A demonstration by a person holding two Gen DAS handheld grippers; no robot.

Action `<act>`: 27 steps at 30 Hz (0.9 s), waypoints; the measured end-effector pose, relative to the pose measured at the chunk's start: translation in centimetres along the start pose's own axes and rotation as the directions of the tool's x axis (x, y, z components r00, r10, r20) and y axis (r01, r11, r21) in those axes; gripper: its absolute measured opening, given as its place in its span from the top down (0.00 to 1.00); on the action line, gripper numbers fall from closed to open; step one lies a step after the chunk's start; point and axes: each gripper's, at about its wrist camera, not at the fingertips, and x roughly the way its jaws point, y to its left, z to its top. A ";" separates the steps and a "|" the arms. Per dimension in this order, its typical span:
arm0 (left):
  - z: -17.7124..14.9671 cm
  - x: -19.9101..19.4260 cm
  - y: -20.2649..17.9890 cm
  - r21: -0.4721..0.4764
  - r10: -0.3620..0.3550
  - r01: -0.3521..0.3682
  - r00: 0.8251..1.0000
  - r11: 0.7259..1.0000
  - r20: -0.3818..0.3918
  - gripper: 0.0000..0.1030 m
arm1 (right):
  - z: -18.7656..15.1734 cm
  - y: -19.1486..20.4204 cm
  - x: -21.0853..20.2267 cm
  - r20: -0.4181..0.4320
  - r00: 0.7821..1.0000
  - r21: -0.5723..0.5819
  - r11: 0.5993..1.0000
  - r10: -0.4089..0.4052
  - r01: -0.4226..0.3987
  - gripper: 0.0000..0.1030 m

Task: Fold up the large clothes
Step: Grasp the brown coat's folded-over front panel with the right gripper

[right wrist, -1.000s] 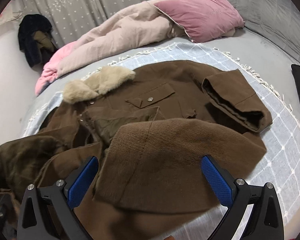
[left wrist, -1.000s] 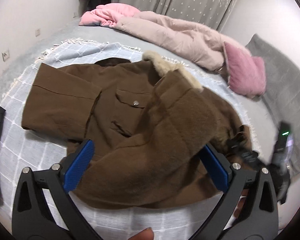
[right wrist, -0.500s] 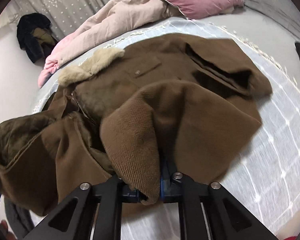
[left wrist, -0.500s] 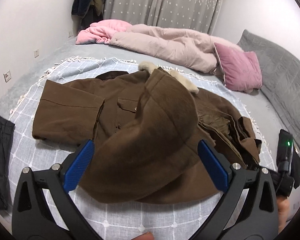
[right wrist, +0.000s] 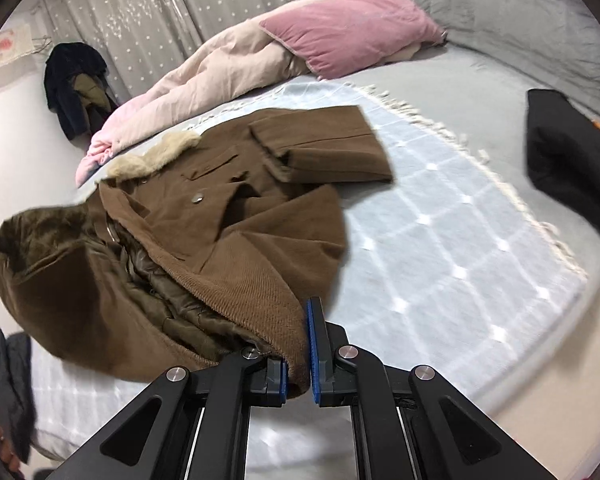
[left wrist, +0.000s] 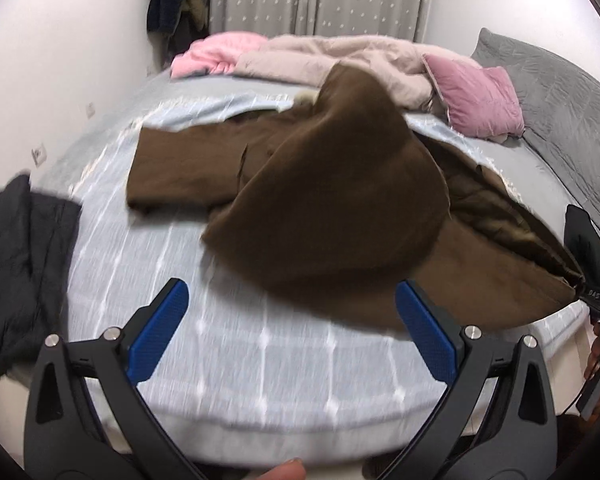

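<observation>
A brown coat [left wrist: 332,208] with a pale fur collar [right wrist: 156,156] lies on the checked light-blue blanket [left wrist: 260,344]. My right gripper [right wrist: 298,344] pinches the coat's ribbed hem. Its jaws are closing the last bit, and the blue pads [right wrist: 313,344] press on the cloth. That side of the coat is lifted and hangs in a hump, showing the dark lining [right wrist: 168,292]. My left gripper [left wrist: 292,332] is open over bare blanket just short of the coat, with nothing between its fingers. At the right edge of the left wrist view the right gripper [left wrist: 596,300] holds the coat's corner.
A dark garment [left wrist: 20,260] lies at one side of the blanket, seen also as the dark garment [right wrist: 560,152]. A pink pillow [right wrist: 348,28] and a pale pink duvet [right wrist: 204,76] lie at the far side. A grey headboard [left wrist: 560,80] stands beyond. Dark clothes [left wrist: 180,4] hang by the curtain.
My right gripper went from wide open to shut on the coat's hem and has pulled it up and sideways. The left gripper has drawn back from over the coat to bare blanket.
</observation>
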 end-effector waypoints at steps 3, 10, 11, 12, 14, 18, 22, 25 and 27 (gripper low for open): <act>-1.6 -0.5 1.0 0.011 0.028 -0.028 0.999 1.000 -0.044 0.00 | -1.7 -1.9 -0.8 -0.008 1.000 0.014 1.000 0.028 -0.028 0.93; -0.6 -0.9 1.9 0.001 -0.014 0.014 0.997 1.000 -0.080 0.00 | -5.8 -3.9 0.8 -0.127 0.992 0.032 0.999 0.010 -0.006 0.87; -0.4 -0.9 1.9 0.000 -0.027 0.027 0.997 1.000 -0.079 0.00 | -6.3 -4.3 1.0 -0.145 0.989 0.047 0.999 0.014 -0.007 0.79; 0.1 -0.7 1.6 0.002 -0.037 0.038 0.996 0.999 -0.078 0.00 | -6.5 -4.6 0.8 -0.149 0.989 0.055 0.998 0.009 0.000 0.71; 0.9 0.0 0.6 0.019 -0.045 0.047 0.996 0.999 -0.081 0.00 | -6.9 -4.9 -0.2 -0.135 0.991 0.055 0.998 -0.004 0.011 0.62; 3.9 1.8 -2.5 0.061 -0.021 0.025 0.997 0.998 -0.072 0.00 | -5.8 -4.0 -2.4 -0.087 0.996 0.010 1.000 -0.013 0.014 0.51; 8.4 4.6 -6.3 0.075 0.078 -0.074 0.996 0.994 -0.051 0.00 | -4.4 -2.9 -3.3 -0.038 0.999 -0.013 1.000 -0.003 0.003 0.45; 11.9 7.9 -9.2 0.085 0.191 -0.187 0.980 0.979 -0.047 0.00 | -3.4 -2.2 -2.7 -0.025 1.000 0.006 1.000 0.016 -0.016 0.43; 13.8 10.5 -11.1 0.105 0.262 -0.255 0.963 0.961 -0.056 0.00 | -3.2 -1.8 -1.8 -0.030 0.998 0.033 0.998 0.053 -0.052 0.43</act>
